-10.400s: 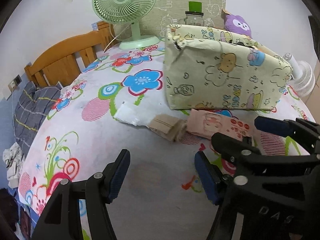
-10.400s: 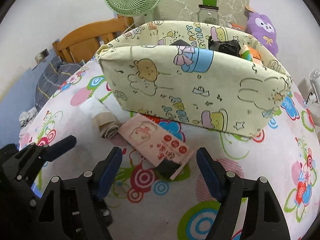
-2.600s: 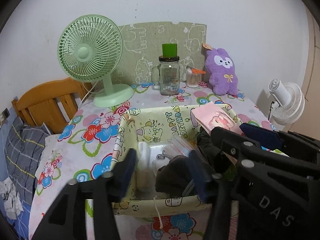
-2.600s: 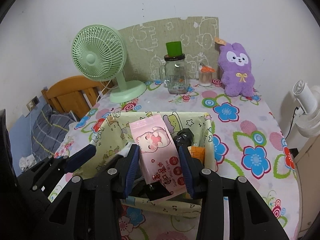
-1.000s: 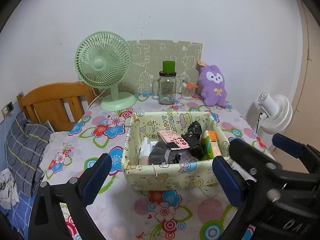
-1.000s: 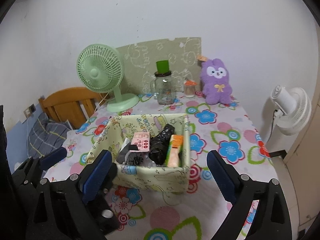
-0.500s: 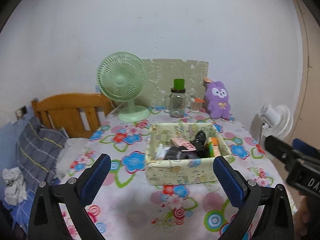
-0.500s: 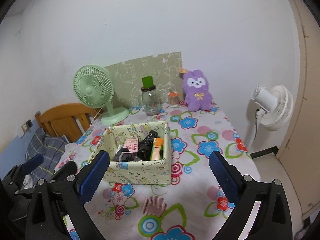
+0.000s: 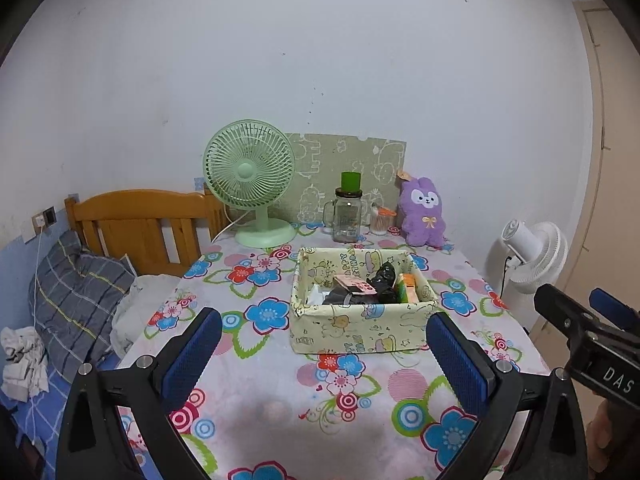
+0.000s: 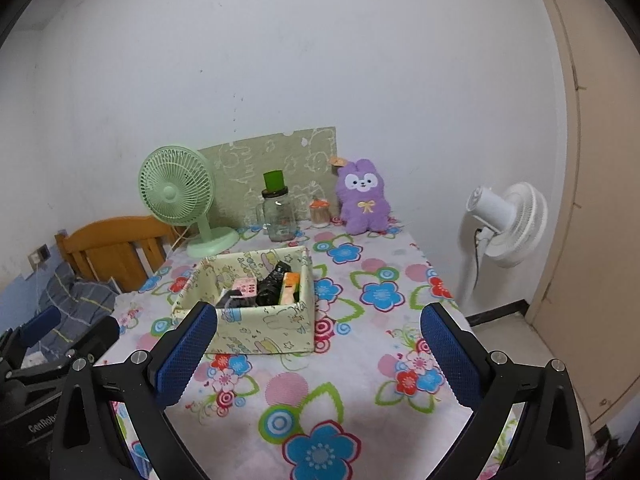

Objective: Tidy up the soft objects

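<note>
My left gripper (image 9: 324, 354) and right gripper (image 10: 318, 350) both gape wide, holding nothing. Fabric basket (image 9: 360, 330) sits ahead between my jaws, pink packet (image 9: 354, 283) inside; green fan (image 9: 250, 176) beyond.

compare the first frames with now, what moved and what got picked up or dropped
The pink wipes pack left the tablecloth, was gripped by the right gripper, and now lies released in the fabric storage box. Both it and the left gripper have pulled back, open and empty. Box and green fan stayed put.
</note>
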Demonstrator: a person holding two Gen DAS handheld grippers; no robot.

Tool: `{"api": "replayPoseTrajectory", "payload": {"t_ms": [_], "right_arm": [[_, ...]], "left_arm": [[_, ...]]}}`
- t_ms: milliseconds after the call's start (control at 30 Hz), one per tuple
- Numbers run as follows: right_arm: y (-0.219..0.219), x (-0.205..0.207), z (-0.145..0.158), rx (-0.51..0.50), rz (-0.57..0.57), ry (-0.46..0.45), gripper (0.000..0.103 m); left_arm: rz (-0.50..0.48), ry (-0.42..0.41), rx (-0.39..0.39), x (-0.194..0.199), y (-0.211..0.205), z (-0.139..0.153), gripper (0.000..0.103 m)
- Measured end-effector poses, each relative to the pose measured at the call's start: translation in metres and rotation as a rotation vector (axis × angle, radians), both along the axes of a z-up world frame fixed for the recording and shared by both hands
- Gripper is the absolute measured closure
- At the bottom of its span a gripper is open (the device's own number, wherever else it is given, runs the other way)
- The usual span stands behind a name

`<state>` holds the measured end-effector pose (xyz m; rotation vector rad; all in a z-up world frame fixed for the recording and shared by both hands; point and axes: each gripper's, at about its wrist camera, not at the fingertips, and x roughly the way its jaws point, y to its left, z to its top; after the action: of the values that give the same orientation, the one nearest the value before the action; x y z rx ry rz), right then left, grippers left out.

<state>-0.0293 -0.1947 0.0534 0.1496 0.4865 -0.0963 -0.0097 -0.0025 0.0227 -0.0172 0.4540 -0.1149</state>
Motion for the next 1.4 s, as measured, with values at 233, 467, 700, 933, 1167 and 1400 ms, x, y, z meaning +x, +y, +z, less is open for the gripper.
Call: {"api": "replayPoseTrajectory", "payload": {"t_ms": [233,467,700,933,1167,1400], "right_arm": [[0.0026,-0.0063,-0.0008,0.017,0.015,-0.006,0.000],[0.0048,-0.0076,0.0008,0.014,0.022,-0.014,0.000],[0.0056,-0.0056,0.0035,0.002,0.015,-0.024,0.000],[0.0052,-0.0060,0.0027,0.001,0.023,-0.030,0.000],[0.0052,-0.0074,-0.0003,-0.004,0.022,-0.027,0.000],[0.0048,-0.0061,-0.0010,-0.005,0.017,-0.025,0.000]], "left_arm": [[0.003,0.000,-0.022,-0.0049,0.0025,-0.0011,0.000],[0.015,-0.003,-0.025,-0.0041,0.0034,-0.0001,0.000],[0.020,-0.009,-0.034,-0.0015,0.0019,0.0036,0.000],[0.023,-0.008,-0.010,0.0012,-0.0028,0.0027,0.000],[0.022,-0.006,-0.010,0.0002,-0.0027,-0.0009,0.000],[0.009,-0.004,-0.013,0.0013,-0.0027,-0.0007,0.000]]}}
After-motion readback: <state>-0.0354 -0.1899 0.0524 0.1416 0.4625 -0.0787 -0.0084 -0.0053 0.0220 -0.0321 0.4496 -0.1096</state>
